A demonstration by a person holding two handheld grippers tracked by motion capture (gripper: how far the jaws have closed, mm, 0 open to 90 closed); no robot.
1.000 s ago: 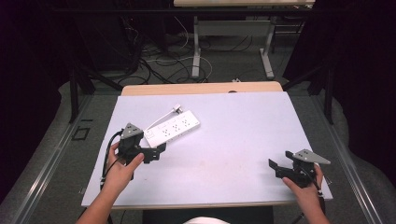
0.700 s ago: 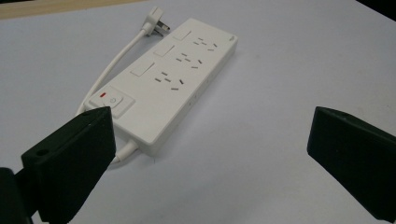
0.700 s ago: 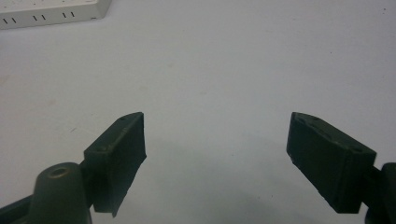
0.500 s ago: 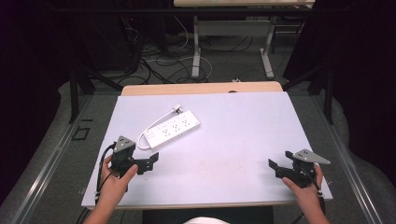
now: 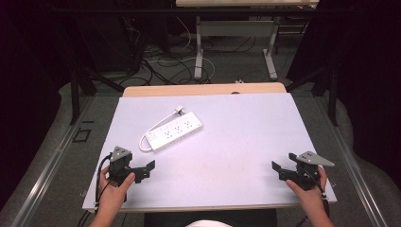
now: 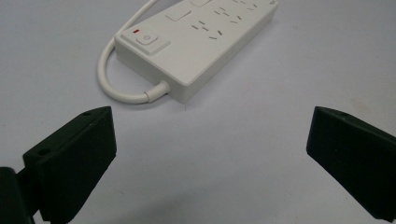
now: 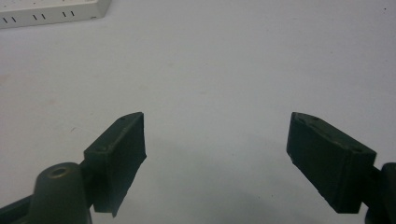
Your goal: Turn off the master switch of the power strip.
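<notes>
A white power strip (image 5: 174, 132) lies at an angle on the pale table (image 5: 246, 142), left of centre, its cord looped beside it and its plug (image 5: 179, 111) at the far end. From the left gripper view the strip (image 6: 196, 42) fills the top, with its switch (image 6: 145, 39) nearest. My left gripper (image 5: 147, 169) rests near the front left edge, open and holding nothing, short of the strip. My right gripper (image 5: 278, 169) sits at the front right corner, open and holding nothing; one corner of the strip (image 7: 51, 14) shows far off in the right gripper view.
A wooden board (image 5: 203, 89) edges the table's far side. Beyond it are metal desk legs (image 5: 198, 47) and loose cables (image 5: 156, 61) on the floor. A metal rail (image 5: 52, 161) runs along the left.
My left gripper has drawn back from beside the power strip toward the front left edge. The strip stays where it was. The right gripper has not moved.
</notes>
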